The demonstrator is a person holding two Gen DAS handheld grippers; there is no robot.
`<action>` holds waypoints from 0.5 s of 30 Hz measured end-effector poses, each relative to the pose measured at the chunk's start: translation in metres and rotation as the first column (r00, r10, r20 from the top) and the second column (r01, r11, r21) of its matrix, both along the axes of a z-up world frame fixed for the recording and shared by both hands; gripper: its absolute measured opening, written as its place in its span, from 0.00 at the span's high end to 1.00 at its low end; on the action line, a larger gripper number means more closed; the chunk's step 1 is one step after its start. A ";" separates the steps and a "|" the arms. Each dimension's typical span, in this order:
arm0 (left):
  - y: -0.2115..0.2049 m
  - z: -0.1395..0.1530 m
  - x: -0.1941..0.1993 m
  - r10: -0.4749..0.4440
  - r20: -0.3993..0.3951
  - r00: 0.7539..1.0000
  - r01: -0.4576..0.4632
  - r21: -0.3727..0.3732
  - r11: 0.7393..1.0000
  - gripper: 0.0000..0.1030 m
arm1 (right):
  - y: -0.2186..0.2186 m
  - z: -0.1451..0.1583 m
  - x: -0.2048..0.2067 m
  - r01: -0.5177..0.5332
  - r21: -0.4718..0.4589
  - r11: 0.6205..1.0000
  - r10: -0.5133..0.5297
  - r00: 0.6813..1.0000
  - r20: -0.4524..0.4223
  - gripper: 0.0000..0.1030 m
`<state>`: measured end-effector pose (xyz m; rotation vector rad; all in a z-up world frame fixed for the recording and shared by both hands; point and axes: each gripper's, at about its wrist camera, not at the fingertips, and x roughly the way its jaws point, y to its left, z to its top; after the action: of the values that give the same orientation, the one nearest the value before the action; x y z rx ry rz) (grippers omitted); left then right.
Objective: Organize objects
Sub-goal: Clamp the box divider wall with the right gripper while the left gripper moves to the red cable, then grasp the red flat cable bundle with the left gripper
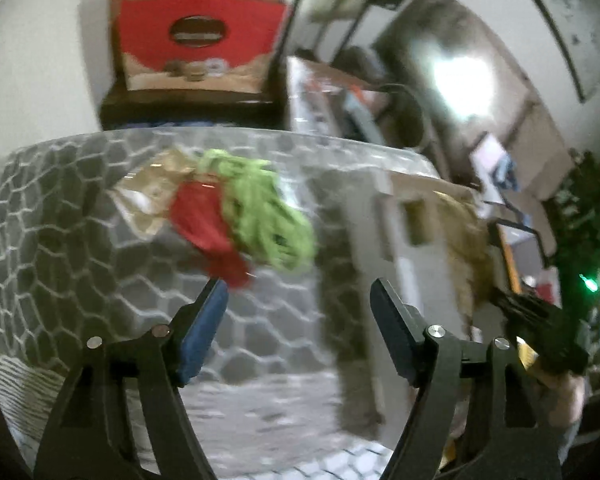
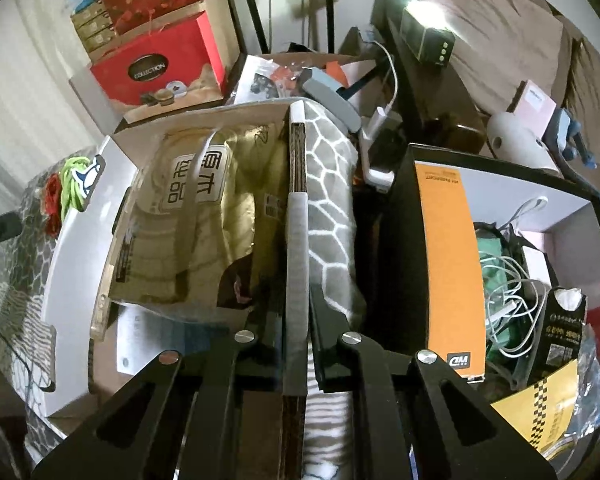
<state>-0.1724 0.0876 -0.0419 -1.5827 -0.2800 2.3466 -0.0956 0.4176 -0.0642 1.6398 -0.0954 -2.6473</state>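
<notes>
My left gripper [image 1: 296, 294] is open and empty, facing the outer side of a box covered in grey honeycomb-pattern fabric [image 1: 80, 248]. A red and lime-green yarn tassel [image 1: 244, 216] hangs on that side, just above my left fingertip. My right gripper [image 2: 298, 280] is shut on the box's cardboard wall [image 2: 298, 168], the wall standing between its jaws. Inside the box lies a gold packet with printed characters [image 2: 196, 220]. The tassel also shows at the far left of the right wrist view [image 2: 66, 190].
A black box with an orange card [image 2: 452, 264] and tangled white cables [image 2: 508, 292] stands right of the fabric box. Red gift boxes [image 2: 156, 68] are stacked behind. A pink box and white round object [image 2: 516, 136] sit back right. Clutter fills the gap behind.
</notes>
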 end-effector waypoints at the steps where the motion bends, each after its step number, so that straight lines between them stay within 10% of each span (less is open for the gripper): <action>1: -0.005 -0.007 -0.007 0.024 0.012 1.000 -0.024 -0.019 1.000 0.31 | 0.000 -0.001 0.000 0.001 -0.001 1.000 -0.001 1.000 0.001 0.88; 8: -0.018 -0.042 -0.030 0.099 0.049 0.994 -0.097 -0.045 0.994 0.33 | 0.000 -0.001 0.004 0.001 -0.005 1.000 -0.001 1.000 0.003 0.88; 12: -0.021 -0.051 -0.031 0.103 0.058 0.993 -0.101 -0.028 0.994 0.70 | 0.000 -0.002 0.005 -0.004 0.002 1.000 0.004 1.000 0.002 0.88; 15: -0.030 -0.054 -0.029 0.122 0.046 0.991 -0.122 0.006 0.992 0.77 | 0.000 -0.002 0.006 -0.005 0.003 1.000 0.005 1.000 0.002 0.88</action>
<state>-0.2015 0.0577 -0.0955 -1.6611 -0.4079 2.3976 -0.0900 0.4173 -0.0663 1.6410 -0.0883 -2.6439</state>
